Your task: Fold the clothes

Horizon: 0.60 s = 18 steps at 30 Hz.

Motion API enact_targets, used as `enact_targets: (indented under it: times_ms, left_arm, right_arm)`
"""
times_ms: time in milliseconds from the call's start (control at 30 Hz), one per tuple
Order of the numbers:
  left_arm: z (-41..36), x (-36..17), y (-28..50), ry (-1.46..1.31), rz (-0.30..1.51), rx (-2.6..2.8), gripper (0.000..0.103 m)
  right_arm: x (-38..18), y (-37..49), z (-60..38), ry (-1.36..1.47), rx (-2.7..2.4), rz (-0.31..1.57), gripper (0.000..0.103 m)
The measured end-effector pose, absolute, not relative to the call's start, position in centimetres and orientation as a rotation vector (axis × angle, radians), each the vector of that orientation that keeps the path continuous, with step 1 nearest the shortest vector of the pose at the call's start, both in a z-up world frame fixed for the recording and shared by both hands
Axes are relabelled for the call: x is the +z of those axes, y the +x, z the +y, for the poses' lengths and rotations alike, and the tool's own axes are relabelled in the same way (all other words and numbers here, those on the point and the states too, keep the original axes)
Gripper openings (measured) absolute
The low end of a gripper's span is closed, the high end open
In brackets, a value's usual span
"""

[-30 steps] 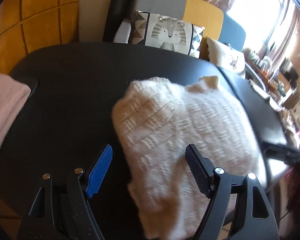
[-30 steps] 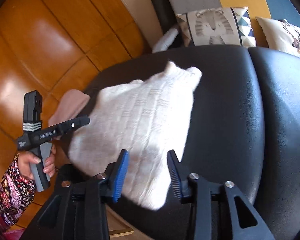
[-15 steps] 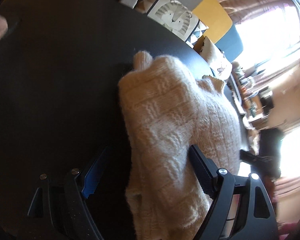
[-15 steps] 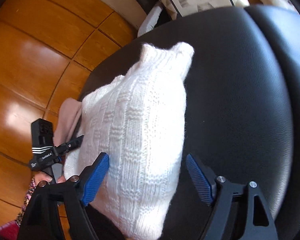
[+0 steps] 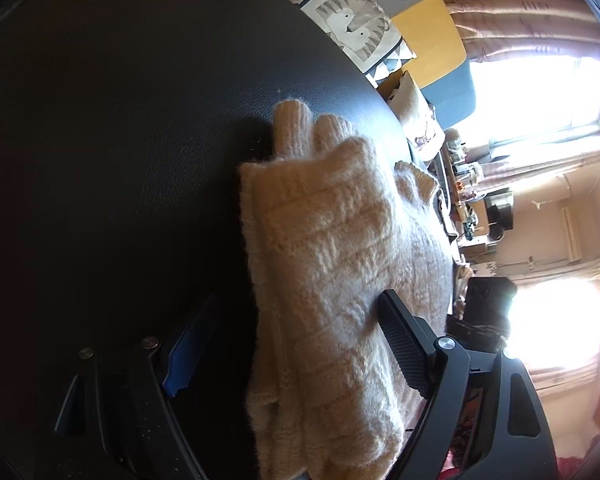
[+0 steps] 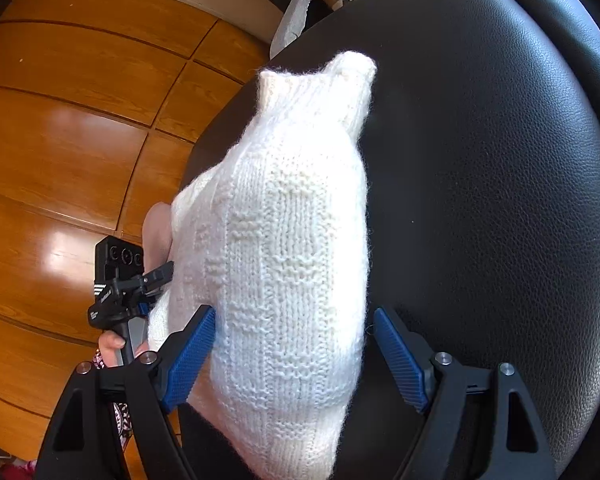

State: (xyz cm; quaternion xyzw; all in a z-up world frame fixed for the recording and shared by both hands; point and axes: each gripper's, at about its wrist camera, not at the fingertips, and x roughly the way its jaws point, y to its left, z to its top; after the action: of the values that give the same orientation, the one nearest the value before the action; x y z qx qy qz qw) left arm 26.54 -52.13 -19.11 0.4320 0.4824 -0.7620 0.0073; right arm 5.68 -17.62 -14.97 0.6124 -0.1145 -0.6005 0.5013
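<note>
Folded cream knitted sweater (image 6: 292, 264) lying on black leather-look tabletop (image 6: 500, 160), near its edge beside the wooden floor (image 6: 60, 140). Right tool (image 6: 296, 356) spread wide, blue pads either side of the sweater's near end, left pad at the knit's edge, right pad just clear of it; no squeeze visible. Left tool (image 5: 296, 344) also spread wide, straddling the sweater's near edge, its right pad over the knit, the blue left pad over bare black surface. Seen from the right wrist, a hand (image 6: 114, 344) gripping the left tool's handle beyond the sweater's left side. Tiger-print cushion (image 5: 356, 28) past the tabletop's far side, bright window (image 5: 540, 100) behind.
</note>
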Motion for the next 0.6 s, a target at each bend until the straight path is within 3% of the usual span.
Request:
enact_targets:
  times_ms: [233, 367, 600]
  left_arm:
    - [-51.5, -19.0, 25.5, 1.438, 1.447, -2.424, 0.093]
    - [-51.0, -18.8, 24.6, 1.462, 1.435, -2.452, 0.103]
    - [-50.8, -18.6, 24.5, 1.445, 1.404, -2.514, 0.103]
  right_arm:
    - [-15.2, 5.8, -17.7, 1.497, -1.438, -0.294, 0.082]
    - [-15.5, 5.7, -18.0, 1.524, -1.428, -0.324, 0.084]
    - [-15.7, 5.8, -18.5, 1.550, -1.421, -0.352, 0.092]
